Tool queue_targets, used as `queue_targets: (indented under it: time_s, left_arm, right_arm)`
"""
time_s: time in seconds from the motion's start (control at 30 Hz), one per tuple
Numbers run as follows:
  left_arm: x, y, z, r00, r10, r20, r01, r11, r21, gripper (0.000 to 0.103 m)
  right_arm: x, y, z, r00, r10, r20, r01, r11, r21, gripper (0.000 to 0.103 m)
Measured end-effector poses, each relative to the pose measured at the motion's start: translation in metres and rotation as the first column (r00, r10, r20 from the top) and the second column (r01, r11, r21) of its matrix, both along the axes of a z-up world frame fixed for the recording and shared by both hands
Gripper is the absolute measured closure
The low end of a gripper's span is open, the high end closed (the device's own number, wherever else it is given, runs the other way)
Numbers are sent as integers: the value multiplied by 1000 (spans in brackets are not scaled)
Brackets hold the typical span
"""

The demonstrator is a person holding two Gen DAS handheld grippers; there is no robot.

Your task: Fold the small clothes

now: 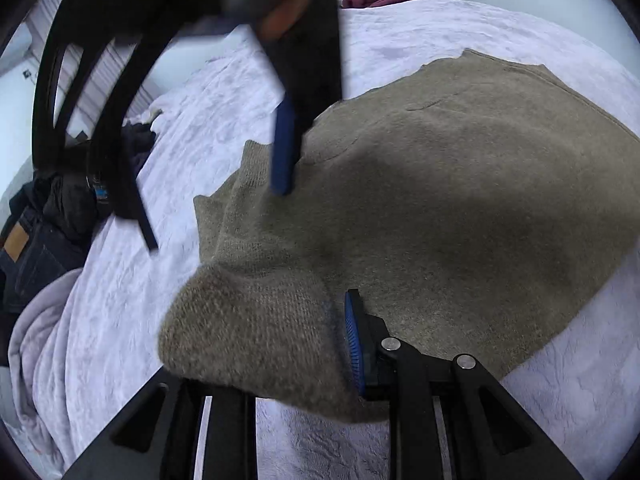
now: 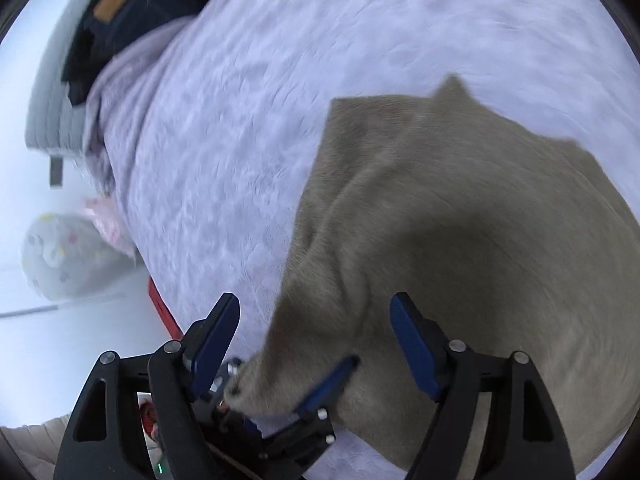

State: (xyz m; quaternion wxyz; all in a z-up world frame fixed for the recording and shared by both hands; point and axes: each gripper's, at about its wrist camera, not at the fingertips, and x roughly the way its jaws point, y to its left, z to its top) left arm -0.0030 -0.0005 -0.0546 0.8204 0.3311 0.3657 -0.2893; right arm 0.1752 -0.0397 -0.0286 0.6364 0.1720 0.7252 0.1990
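Both grippers, left gripper [image 1: 320, 344] and right gripper [image 2: 316, 344], show matte black angular frames, round silver screws, and ribbed blue finger pads [image 2: 412, 344].

Jeans patch [image 1: 16, 243]: showing no readable text — blurring out.
Other labels: nothing legible is appearing anywhere.

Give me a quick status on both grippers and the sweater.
Left gripper shut on taupe knit sweater, lifting its edge. Right gripper open, hovering above it. Sweater otherwise flat on lavender blanket. Jeans at bed edge, not in the way.
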Motion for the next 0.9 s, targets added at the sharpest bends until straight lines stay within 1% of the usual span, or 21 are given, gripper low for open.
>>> queue_targets:
  time_s: [0.1,0.17,0.2,0.3,0.33,0.4,0.43,0.47,0.5,0.53,0.57,0.6,0.63,0.7,0.77,0.8,0.9]
  left_arm:
    - [1,3,-1,1000,4,-1,-4,1000,-8,79]
    - [3,4,-2,1000,12,-3,-12,1000,-14,79]
    - [2,4,-2,1000,13,1,-12,1000,-16,79]
    - [-2,2,-1,1000,3,30,-3,1000,-15,79]
    - [-2,2,-1,999,5,32,-4,1000,-17,79]
    - [1,3,0,1000,20,17,-19,999,-29,79]
    - [3,5,1,1000,27,6,-27,999,-38,79]
    - [6,7,3,999,36,-6,-36,998,-47,79]
    - [8,9,6,999,44,-16,-45,997,-59,79]
    - [10,9,10,998,51,-27,-53,996,-77,79]
    - [13,9,14,997,59,-44,-63,993,-96,79]
    - [16,10,21,996,68,-65,-76,990,-122,79]
    - [18,10,27,994,75,-81,-86,986,-146,79]
    - [20,6,40,993,76,-96,-92,978,-185,79]
    - [18,-2,53,994,55,-94,-74,974,-214,79]
    - [14,-7,59,996,36,-85,-54,973,-226,79]
    - [3,-25,78,999,-23,-47,11,969,-247,79]
  right_arm:
    - [16,31,-21,990,125,-68,-130,988,-83,22]
    - [23,47,-33,979,183,-93,-197,963,-181,22]
    - [26,54,-36,973,211,-99,-228,950,-213,22]
    - [32,74,-49,951,272,-148,-302,917,-260,20]
    - [33,79,-53,941,290,-172,-328,905,-270,18]
    - [34,89,-60,922,337,-189,-380,878,-292,19]
    - [32,91,-62,914,360,-187,-402,864,-303,29]
    - [30,92,-61,909,378,-174,-416,847,-331,44]
    - [29,89,-59,909,389,-152,-417,830,-371,75]
    - [28,81,-53,921,372,-116,-388,847,-363,87]
    - [27,68,-48,943,322,-85,-332,891,-308,89]
    - [26,55,-43,961,270,-62,-276,923,-268,90]
    - [22,41,-38,976,218,-32,-219,950,-224,90]
    - [11,16,-26,992,119,30,-114,983,-141,90]
    - [-5,-10,-9,995,19,99,-14,999,-50,90]
    - [-11,-21,-1,992,-25,125,26,1000,-3,90]
    - [-33,-61,25,971,-146,191,129,987,99,90]
